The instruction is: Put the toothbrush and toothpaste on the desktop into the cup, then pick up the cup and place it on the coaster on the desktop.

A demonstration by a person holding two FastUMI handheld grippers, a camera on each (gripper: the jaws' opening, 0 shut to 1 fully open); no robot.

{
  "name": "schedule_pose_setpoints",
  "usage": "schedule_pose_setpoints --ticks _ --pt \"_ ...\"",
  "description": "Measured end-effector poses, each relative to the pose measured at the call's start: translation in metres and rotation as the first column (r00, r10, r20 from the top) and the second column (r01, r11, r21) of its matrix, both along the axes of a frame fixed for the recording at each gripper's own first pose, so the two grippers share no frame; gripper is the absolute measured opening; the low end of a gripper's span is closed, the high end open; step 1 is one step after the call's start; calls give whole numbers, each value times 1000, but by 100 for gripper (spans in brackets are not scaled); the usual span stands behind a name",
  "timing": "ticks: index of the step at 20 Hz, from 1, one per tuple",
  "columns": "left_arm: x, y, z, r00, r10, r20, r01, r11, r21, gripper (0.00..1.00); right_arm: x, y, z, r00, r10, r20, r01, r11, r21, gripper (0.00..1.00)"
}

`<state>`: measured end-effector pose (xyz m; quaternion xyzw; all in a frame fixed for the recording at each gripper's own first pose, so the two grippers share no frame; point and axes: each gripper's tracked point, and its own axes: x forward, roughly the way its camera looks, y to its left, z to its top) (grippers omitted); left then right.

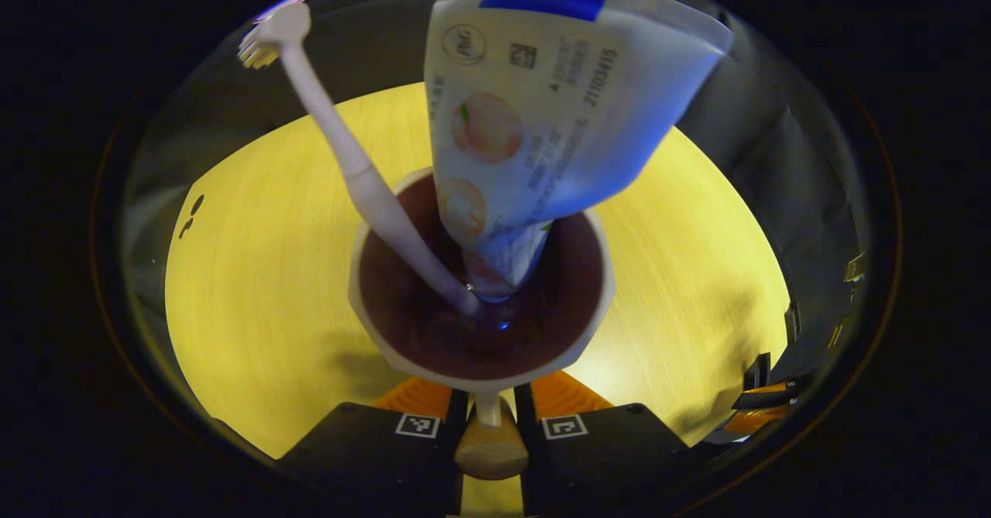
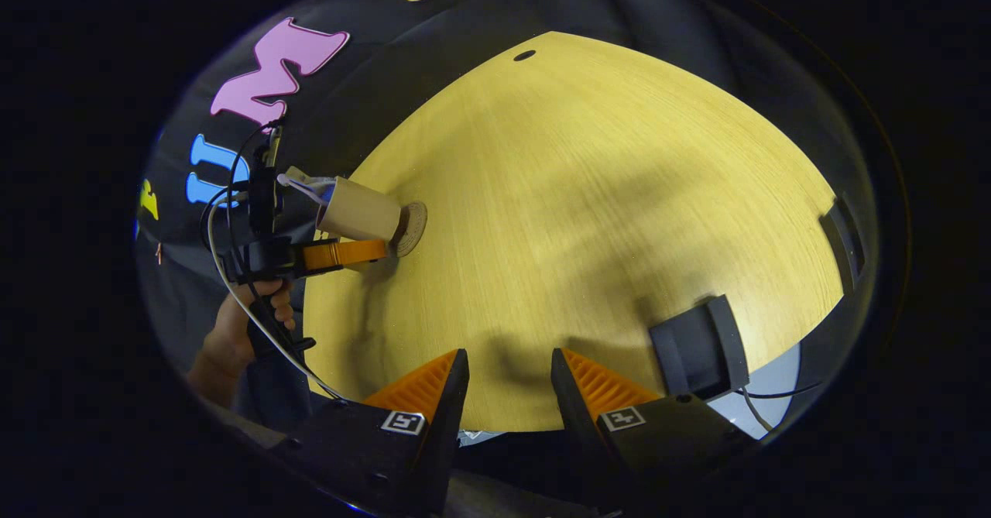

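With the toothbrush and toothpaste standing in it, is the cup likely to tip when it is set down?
Possibly top-heavy: the toothpaste and toothbrush lean far above the cup rim. The left gripper grips only its handle, so it could swing. It probably steadies once flat on the coaster.

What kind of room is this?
Probably a recording booth, not a real bathroom: a bare wooden desktop, black cloth wall, and a hand-held left gripper gripping a cup by its handle.
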<state>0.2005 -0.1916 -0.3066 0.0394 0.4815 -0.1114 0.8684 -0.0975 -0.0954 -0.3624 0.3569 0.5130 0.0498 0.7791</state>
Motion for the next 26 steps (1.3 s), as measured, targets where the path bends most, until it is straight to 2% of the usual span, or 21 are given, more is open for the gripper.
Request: schedule_pose_setpoints --ticks 6,11,15,16,17,18,19,23,26 --pt "-2 -7 -6 1000 5 -12 -5 1000 12 33 1 -15 -4 1000 -26 -9 26 1000 4 67" --pt "-7 -9 -14 999 26 -32 -26 1000 12 33 7 -10 -7 1000 -16 -6 16 1000 5 66" --pt "-6 -8 -15 999 14 -33 -13 999 30 33 6 -7 -6 1000 -10 -10 10 1000 6 67" --pt "-5 -7 -16 999 10 -33 -9 999 34 34 5 -7 -6 1000 -9 -11 10 1000 7 67" --pt "-6 -6 -15 1000 12 -29 -10 999 40 39 5 -5 -6 1000 -10 -11 10 1000 9 67" --pt "-5 -6 -14 1000 18 -23 -17 999 45 35 4 -5 -6 1000 -9 -12 9 1000 9 67" --pt "-5 -3 -14 999 25 -20 -24 998 52 36 4 -4 -5 1000 -9 -11 9 1000 9 67" --pt "-7 -4 -15 999 27 -30 -26 999 42 69 1 -2 -2 1000 -13 -7 14 1000 7 67" --pt "-10 -3 -7 1000 27 -12 -27 999 22 80 1 1 2 1000 -15 -3 15 1000 6 67"
